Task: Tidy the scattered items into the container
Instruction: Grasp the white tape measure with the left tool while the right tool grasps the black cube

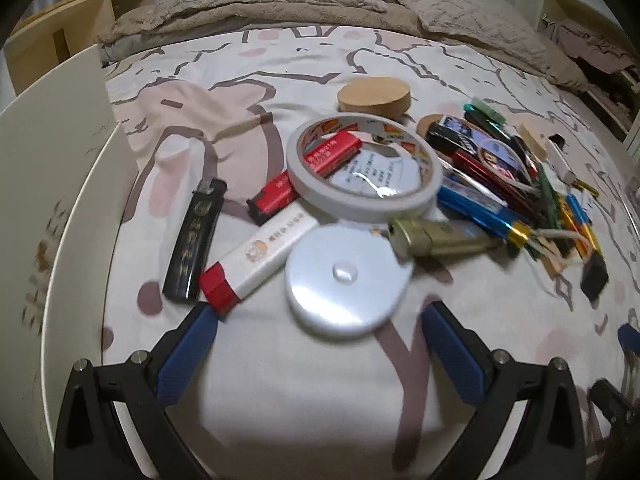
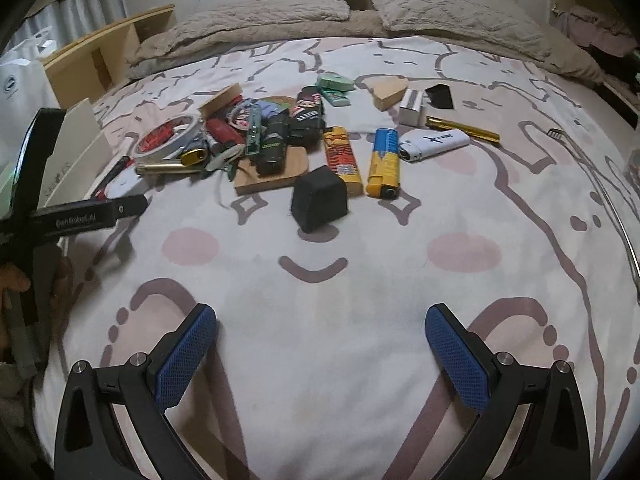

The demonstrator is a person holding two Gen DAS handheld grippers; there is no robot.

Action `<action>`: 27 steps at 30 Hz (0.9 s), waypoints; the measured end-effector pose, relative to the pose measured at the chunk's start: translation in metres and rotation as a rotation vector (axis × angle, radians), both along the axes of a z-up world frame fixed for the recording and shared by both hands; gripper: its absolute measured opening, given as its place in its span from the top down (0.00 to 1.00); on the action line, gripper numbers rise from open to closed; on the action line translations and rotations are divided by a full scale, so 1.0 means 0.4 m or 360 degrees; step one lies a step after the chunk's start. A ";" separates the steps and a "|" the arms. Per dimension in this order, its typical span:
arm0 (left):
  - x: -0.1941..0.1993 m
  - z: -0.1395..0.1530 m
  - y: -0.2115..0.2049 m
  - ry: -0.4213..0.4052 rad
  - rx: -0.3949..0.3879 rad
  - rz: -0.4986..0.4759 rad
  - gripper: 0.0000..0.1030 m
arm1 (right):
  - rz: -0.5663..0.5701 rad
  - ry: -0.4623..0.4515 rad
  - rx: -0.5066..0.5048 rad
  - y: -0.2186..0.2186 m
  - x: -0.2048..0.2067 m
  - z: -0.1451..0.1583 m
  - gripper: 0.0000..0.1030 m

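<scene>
Left gripper [image 1: 320,316] and right gripper [image 2: 320,320] both spread wide, empty; white disc [image 1: 347,282] just ahead of left, above bedsheet [image 2: 320,380]

Dim, even indoor light; soft shadows; strong fisheye bending at dark edges; slight blur.

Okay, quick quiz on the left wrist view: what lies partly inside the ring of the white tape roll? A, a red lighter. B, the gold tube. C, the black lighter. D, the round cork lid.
A: the red lighter shows through the middle of the white tape roll, with its lower end sticking out underneath the rim.
</scene>
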State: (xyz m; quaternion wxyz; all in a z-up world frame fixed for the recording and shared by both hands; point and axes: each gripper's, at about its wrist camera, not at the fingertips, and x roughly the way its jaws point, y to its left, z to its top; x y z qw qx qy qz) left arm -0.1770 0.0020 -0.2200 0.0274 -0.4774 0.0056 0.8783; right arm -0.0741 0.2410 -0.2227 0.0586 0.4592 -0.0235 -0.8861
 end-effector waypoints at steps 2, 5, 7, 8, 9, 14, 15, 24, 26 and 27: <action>-0.015 -0.004 -0.001 0.0016 0.0009 0.0011 0.00 | -0.0004 -0.0005 0.0004 0.000 -0.001 -0.001 0.00; -0.023 -0.008 -0.001 0.0037 0.0015 0.0013 0.00 | -0.0026 -0.0013 0.0019 0.002 -0.014 0.003 0.00; -0.023 -0.008 -0.001 0.0052 0.0017 0.0013 0.00 | -0.0062 -0.0015 0.0008 0.010 -0.032 0.009 0.00; -0.025 -0.009 0.000 0.0058 0.0018 0.0014 0.00 | -0.0082 -0.0011 -0.0008 0.015 -0.042 0.013 0.00; -0.025 -0.009 -0.001 0.0066 0.0018 0.0017 0.00 | -0.0103 -0.0003 -0.0042 0.023 -0.057 0.018 0.00; -0.014 -0.008 0.010 0.0131 -0.0032 0.0029 0.00 | -0.0128 0.0031 -0.0129 0.035 -0.106 0.024 0.20; -0.014 -0.008 0.010 0.0138 -0.0034 0.0030 0.01 | -0.0129 0.0043 -0.0116 0.033 -0.113 0.023 0.22; -0.006 -0.001 0.020 0.0200 -0.0029 -0.0009 0.18 | -0.0054 0.0137 -0.0097 -0.002 -0.132 0.006 0.57; -0.005 0.000 0.023 0.0207 -0.0025 -0.0021 0.23 | -0.0036 0.0147 -0.0118 -0.001 -0.129 0.007 0.65; -0.004 0.001 0.026 0.0212 -0.0024 -0.0029 0.25 | -0.0026 0.0152 -0.0137 0.001 -0.127 0.006 0.65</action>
